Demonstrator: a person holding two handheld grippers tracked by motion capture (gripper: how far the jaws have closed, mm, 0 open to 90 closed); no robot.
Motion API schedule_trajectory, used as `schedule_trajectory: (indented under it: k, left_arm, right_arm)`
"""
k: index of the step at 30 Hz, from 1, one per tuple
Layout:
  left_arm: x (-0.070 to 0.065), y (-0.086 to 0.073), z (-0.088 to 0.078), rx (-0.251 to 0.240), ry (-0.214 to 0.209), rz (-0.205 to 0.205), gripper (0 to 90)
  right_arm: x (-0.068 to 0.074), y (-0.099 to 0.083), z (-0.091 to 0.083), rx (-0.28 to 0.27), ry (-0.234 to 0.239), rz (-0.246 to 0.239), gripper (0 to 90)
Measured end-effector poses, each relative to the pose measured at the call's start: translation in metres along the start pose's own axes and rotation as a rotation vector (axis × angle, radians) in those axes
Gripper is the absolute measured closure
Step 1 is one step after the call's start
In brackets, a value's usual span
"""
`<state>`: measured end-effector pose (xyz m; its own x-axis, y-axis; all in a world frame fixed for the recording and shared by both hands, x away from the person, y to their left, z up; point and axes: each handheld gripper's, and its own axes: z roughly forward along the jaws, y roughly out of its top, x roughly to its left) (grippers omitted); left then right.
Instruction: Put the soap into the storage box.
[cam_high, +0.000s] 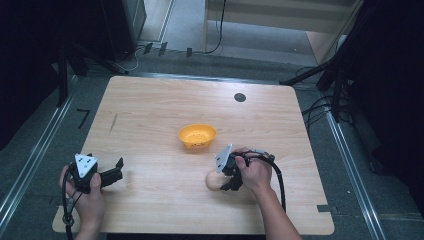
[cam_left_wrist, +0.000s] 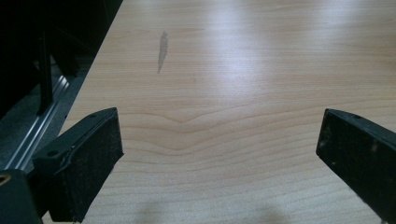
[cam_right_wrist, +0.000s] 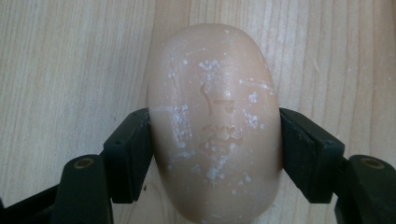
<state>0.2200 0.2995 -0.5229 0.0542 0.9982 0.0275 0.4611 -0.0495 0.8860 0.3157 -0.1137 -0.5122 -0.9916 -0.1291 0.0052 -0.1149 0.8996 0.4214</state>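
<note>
- High view: soap (cam_high: 214, 181) flat on table (cam_high: 150, 130), near front edge, just under right gripper (cam_high: 227, 179); yellow bowl (cam_high: 197, 136) near, beyond and slightly left. Right hand (cam_high: 255, 172) bent over bar, gripper pointing down. Left gripper (cam_high: 112, 174) well apart at front left, resting level.
- Left gripper view: jaws wide apart, bare wood between, nothing held.
- Right gripper view: pads (cam_right_wrist: 133, 154) clamped on soap (cam_right_wrist: 215, 121) across its short width; long axis running straight away from gripper, bar resting on wood.

Soap bar (cam_right_wrist: 215, 126) – waxy, scuffed; table (cam_right_wrist: 70, 70) – probably matt wood.
</note>
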Motion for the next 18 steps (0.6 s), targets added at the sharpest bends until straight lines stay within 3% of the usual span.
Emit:
schedule_trajectory:
  k: [2, 10, 13, 18]
  left_arm:
    - [0.000, 0.000, 0.000, 0.000, 0.001, 0.000, 0.7]
    - [0.000, 0.000, 0.000, 0.000, 0.003, -0.002, 0.7]
    - [0.000, 0.000, 0.000, -0.001, 0.003, -0.001, 0.7]
    - [0.000, 0.000, 0.000, 0.000, 0.004, -0.002, 0.7]
  right_arm:
    - [0.001, 0.000, -0.001, 0.012, -0.017, 0.003, 32.1]
    - [-0.001, 0.000, -0.005, -0.017, -0.012, 0.030, 32.3]
    - [0.000, 0.000, -0.009, -0.023, -0.039, 0.044, 32.4]
    - [-0.002, 0.000, -0.012, -0.043, -0.037, 0.039, 32.6]
